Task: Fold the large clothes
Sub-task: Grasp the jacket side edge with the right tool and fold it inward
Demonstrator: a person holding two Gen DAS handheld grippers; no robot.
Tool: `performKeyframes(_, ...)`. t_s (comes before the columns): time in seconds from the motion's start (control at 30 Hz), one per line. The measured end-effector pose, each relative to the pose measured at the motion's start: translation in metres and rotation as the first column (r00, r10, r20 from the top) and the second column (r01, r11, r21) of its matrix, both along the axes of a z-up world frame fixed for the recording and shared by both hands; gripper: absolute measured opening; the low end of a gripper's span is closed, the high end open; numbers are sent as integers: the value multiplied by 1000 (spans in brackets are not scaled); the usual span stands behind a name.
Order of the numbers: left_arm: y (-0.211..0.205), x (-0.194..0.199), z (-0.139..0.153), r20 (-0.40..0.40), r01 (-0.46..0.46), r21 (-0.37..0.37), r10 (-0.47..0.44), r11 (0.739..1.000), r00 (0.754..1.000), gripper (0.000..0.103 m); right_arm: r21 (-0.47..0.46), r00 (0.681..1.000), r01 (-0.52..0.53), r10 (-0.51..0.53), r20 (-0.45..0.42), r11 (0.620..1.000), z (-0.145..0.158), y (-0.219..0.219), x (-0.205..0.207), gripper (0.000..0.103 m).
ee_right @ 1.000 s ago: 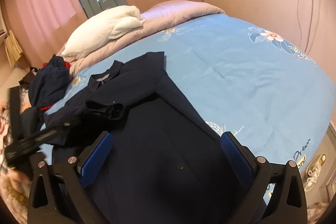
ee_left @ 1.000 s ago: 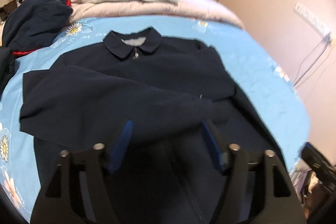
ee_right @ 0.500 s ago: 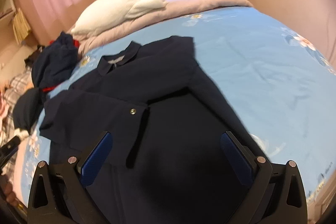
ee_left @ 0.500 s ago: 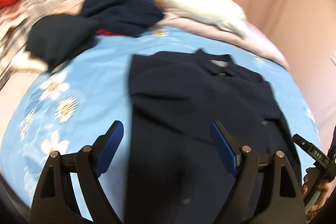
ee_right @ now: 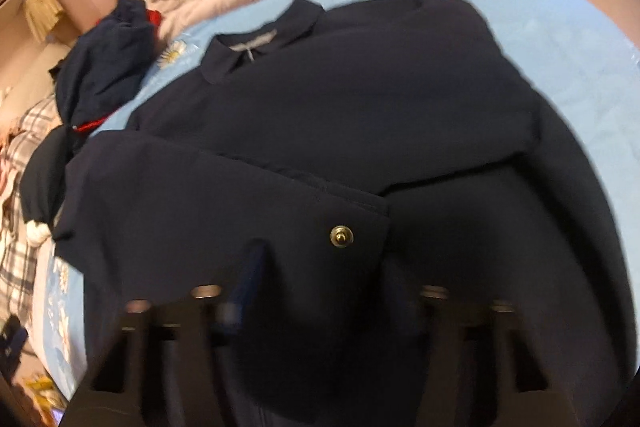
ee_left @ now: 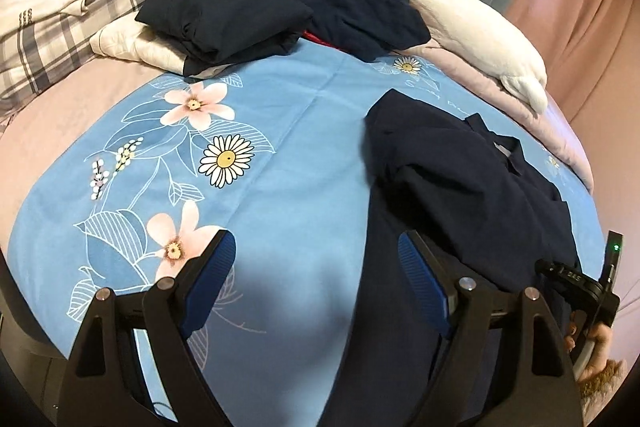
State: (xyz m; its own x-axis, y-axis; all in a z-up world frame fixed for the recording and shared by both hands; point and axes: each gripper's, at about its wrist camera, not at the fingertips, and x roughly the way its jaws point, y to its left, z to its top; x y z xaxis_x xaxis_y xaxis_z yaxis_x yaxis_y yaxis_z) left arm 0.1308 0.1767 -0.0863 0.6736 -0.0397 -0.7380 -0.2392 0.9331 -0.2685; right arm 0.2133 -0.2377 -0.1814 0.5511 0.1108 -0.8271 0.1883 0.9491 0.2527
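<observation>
The dark navy collared jacket (ee_right: 360, 99) lies front-up on your blue floral bedsheet (ee_left: 280, 155), both sleeves already crossed over its chest, brass-snap cuff (ee_right: 340, 237) uppermost. Your left gripper (ee_left: 316, 275) is spread wide over bare sheet beside the hem. Your right gripper (ee_right: 320, 291) has just been closing above the lower body; blur hides any pinch. The lengthwise fold remains.

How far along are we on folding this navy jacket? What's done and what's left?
Done: both sleeves lie folded across the chest of the navy jacket, the cuff with the brass snap on top. In hand: the right gripper has just been closing over the lower body fabric; blur hides whether it grips. The left gripper is open over the blue sheet. Left: folding the hem up.
</observation>
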Motion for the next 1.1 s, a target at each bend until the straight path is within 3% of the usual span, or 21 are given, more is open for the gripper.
performKeyframes(0.1, 0, 10, -5, -7, 9, -20, -9, 1000, 1000, 81, -31, 1000, -2, 2, 22, 1000, 21, 0, 3, 5)
performKeyframes(0.23, -7, 28, -12, 0, 46, -52, -46, 998, 999, 74, -109, 984, -23, 41, 173, 994, 87, 5, -2, 3)
performKeyframes(0.37, -27, 57, -22, -20, 97, -50, -98, 994, 995, 65, -197, 945, -4, 68, 321, 980, 166, 13, -7, 3)
performKeyframes(0.5, -44, 84, -31, -33, 135, -48, -137, 990, 990, 60, -253, 911, 22, 85, 403, 967, 220, 14, -3, 3)
performKeyframes(0.7, -58, 115, -44, -61, 162, -16, -163, 987, 985, 55, -295, 905, 52, 80, 418, 954, 240, 10, 4, 3)
performKeyframes(1.1, -51, 132, -69, -127, 131, -40, -135, 991, 983, 57, -280, 928, 89, 23, 371, 956, 210, -15, 32, 3)
